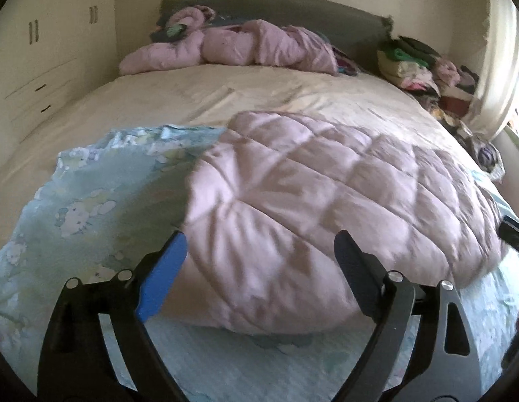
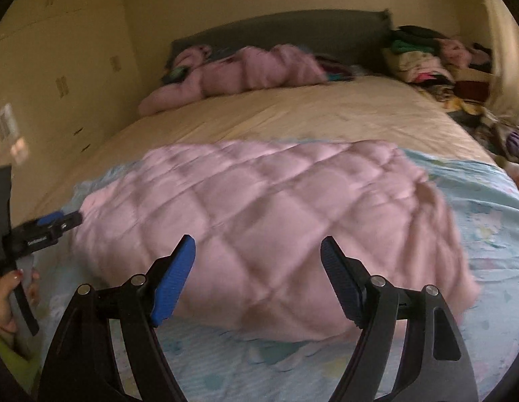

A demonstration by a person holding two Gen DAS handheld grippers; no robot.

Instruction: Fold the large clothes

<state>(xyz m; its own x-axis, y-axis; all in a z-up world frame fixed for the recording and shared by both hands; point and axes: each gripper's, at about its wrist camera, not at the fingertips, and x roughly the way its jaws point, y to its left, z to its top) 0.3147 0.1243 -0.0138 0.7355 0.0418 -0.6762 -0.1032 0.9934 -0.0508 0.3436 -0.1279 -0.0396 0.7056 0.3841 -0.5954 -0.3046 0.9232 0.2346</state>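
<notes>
Both the left tool (image 1: 261,241) and the right tool (image 2: 257,246) gape wide, released and grasping nothing. Just ahead of each lies the folded pink quilt (image 1: 326,207), resting on a pale blue printed sheet (image 1: 102,194) at the bed's (image 1: 226,100) near end.

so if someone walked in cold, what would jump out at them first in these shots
The big pink quilted comforter, folded into a puffy bundle on a light blue patterned sheet at the near end of the bed, fills both views. Both grippers, left and right, hang open just before its near edge, holding nothing. Farther back, a second crumpled pink blanket lies by the grey headboard, with a heap of mixed clothes at the right.
</notes>
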